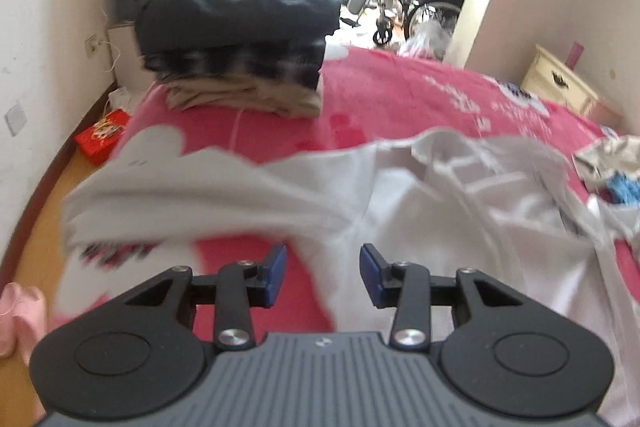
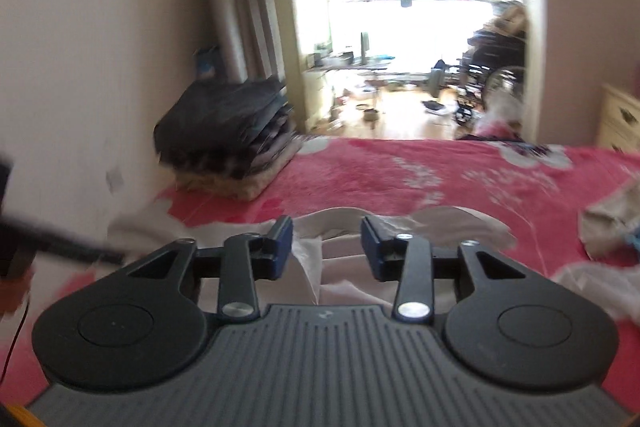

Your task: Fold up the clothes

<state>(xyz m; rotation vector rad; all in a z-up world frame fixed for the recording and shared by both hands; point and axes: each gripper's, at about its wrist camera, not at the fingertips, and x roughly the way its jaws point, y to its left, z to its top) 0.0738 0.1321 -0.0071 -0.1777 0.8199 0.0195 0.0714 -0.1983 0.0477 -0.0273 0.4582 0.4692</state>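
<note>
A white garment (image 1: 400,199) lies crumpled across the red flowered bedspread (image 1: 392,99), one sleeve stretched out to the left. My left gripper (image 1: 323,275) hovers above its near edge, jaws apart with nothing between the blue pads. In the right wrist view the same white garment (image 2: 344,251) lies just under and beyond my right gripper (image 2: 326,247), whose jaws also stand apart and empty. A stack of folded clothes (image 1: 240,27), dark on top and beige below, sits at the bed's far left corner; the right wrist view shows the stack (image 2: 228,143) too.
Other loose clothes (image 1: 612,171) lie at the bed's right edge. A cream nightstand (image 1: 560,83) stands against the right wall. A red box (image 1: 102,137) lies on the floor to the left. Wheelchairs (image 1: 420,3) stand in the bright doorway beyond the bed.
</note>
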